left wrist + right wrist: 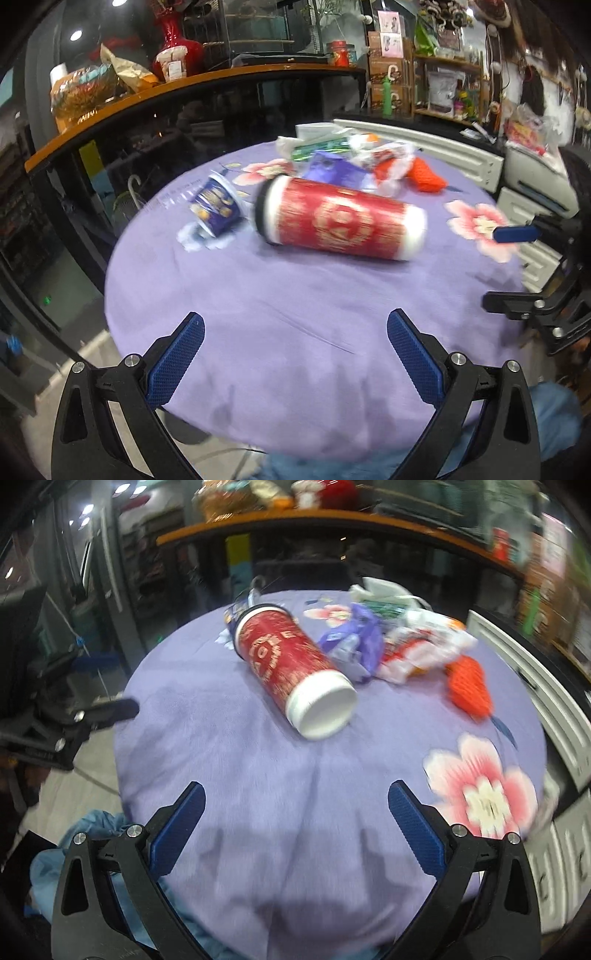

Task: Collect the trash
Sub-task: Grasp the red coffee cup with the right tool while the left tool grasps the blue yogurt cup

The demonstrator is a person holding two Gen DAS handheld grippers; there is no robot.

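Observation:
A red paper cup with a black lid (341,220) (291,668) lies on its side in the middle of a round table with a purple flowered cloth (295,332) (258,775). A blue printed tub (216,206) lies tipped to its left. Behind it is a heap: a purple wrapper (332,168) (354,642), crumpled white and red plastic (388,162) (424,650), a green packet (321,147) and an orange net piece (424,177) (469,686). My left gripper (295,332) and right gripper (295,805) are both open and empty, above the table's near part.
A curved counter with an orange top (184,81) stands behind the table, carrying a red vase and bags. White cabinet panels (443,147) (535,686) flank the right. Blue cloth (92,834) lies below the near edge. The other gripper shows at the right edge (535,295) and left edge (55,731).

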